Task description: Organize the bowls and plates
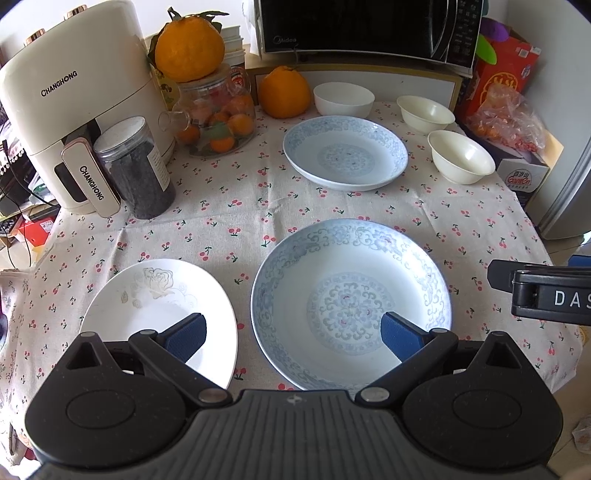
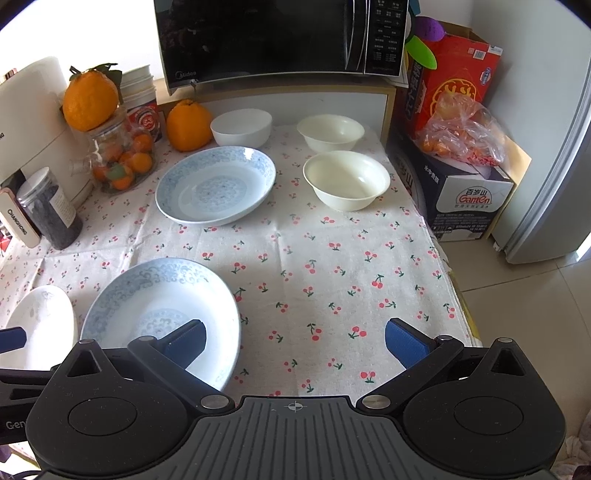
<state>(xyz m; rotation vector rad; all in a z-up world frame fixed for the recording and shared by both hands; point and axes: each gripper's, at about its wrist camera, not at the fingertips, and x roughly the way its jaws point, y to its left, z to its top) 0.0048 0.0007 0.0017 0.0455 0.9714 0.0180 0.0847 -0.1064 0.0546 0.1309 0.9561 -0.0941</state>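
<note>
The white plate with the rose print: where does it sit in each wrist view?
Left wrist: the rose-print white plate lies lower left, partly behind the left claw.
Right wrist: it shows at the far left edge, partly cut off.
Shared landmark: the near blue-patterned plate, just right of it in both.

Both wrist cameras sit close above the table's (image 1: 229, 206) near edge, looking down and toward its far edge. The left view stands nearer the left edge, the right view nearer the right. Both share the near blue-patterned plate (image 1: 351, 302) (image 2: 159, 314) and microwave (image 1: 369, 29) (image 2: 280, 37).
</note>
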